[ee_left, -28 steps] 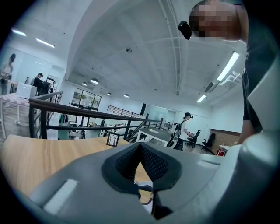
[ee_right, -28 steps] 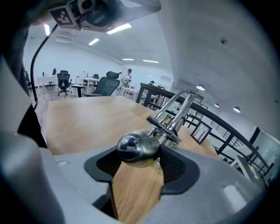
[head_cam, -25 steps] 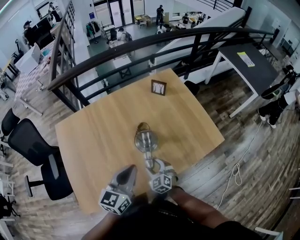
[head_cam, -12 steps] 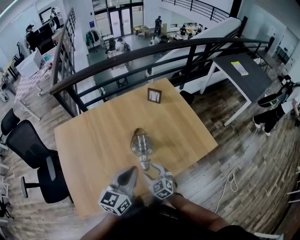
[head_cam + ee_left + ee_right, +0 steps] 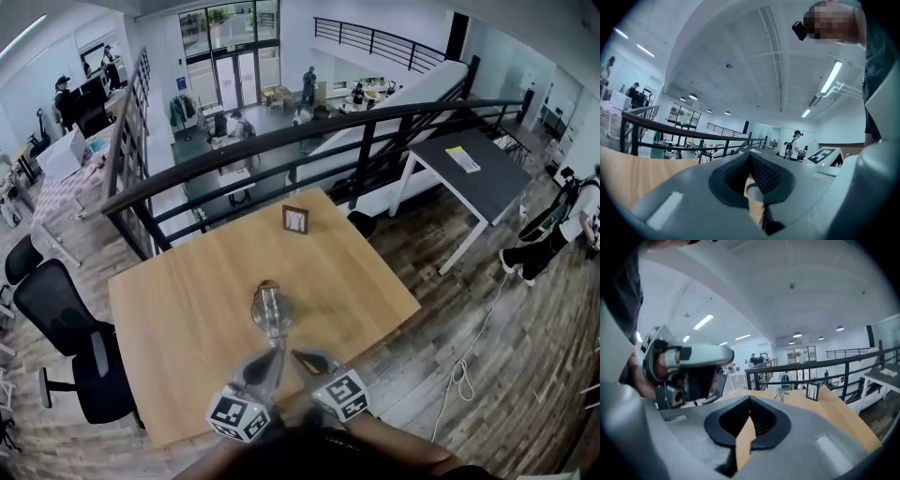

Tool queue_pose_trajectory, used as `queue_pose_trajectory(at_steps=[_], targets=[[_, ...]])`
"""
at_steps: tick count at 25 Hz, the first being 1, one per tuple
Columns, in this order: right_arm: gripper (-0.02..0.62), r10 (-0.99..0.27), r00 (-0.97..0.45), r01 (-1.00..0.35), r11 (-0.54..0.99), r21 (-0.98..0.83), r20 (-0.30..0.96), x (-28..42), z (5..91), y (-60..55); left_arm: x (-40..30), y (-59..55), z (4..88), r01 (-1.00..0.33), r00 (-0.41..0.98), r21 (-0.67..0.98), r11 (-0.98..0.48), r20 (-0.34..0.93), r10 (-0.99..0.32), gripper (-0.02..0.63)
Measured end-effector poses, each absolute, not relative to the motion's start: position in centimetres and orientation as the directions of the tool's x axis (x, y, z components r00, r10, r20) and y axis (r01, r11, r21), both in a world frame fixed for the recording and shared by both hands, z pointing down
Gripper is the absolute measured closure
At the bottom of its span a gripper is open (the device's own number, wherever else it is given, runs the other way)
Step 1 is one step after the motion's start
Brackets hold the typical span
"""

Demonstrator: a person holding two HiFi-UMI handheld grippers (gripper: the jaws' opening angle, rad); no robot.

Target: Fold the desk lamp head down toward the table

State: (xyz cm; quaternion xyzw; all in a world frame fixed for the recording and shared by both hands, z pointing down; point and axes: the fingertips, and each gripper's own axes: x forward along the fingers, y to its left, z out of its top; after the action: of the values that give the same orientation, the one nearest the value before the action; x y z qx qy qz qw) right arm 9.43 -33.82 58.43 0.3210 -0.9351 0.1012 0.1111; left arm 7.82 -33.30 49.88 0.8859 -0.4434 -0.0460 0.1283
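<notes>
Nearest of all, the right gripper [image 5: 302, 358] has just snapped closed on nothing and lifted off the desk lamp [image 5: 269, 306]; the left gripper [image 5: 270, 362] is also pinched together and empty. Beyond them the lamp rests on the wooden table [image 5: 169, 309], seemingly folded low, so the task looks done.

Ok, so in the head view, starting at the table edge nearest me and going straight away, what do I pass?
desk lamp → small picture frame near the table's far corner → black railing → office floor below
</notes>
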Motion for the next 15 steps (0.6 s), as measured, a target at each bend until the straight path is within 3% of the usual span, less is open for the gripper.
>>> queue_pose_trajectory(at_steps=[15], targets=[[0.592,-0.631,-0.763,-0.646,0.745,-0.164,0.138,8.8,52.9,-29.3,7.4,-29.2,49.4,-0.728,0.661,0.239,-0.643,-0.005,-0.75,0.604]])
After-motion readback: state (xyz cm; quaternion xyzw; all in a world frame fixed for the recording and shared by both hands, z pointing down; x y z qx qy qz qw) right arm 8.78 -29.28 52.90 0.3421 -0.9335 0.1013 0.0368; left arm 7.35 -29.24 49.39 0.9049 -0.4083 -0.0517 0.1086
